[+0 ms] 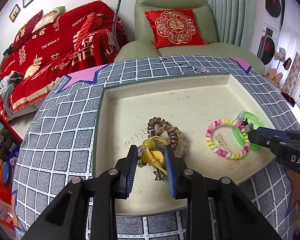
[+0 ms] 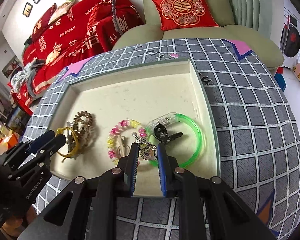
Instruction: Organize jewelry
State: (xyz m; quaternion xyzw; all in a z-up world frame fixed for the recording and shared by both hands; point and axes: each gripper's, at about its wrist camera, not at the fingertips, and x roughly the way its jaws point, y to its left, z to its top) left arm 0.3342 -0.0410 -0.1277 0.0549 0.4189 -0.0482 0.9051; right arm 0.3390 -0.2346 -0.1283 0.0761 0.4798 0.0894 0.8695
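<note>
Left wrist view: left tongs [image 1: 150, 154] pinch a yellow beaded cord [image 1: 152, 150]; right tongs [image 2: 148, 152] pinch a heart pendant [image 2: 149, 152], both over the cream tray [image 2: 192, 68].

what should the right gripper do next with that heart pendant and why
Probably lower a little more, then release. The right gripper appears shut on the heart pendant, which hangs just above the tray floor, between the pink and yellow bead bracelet and the green bangle.
</note>
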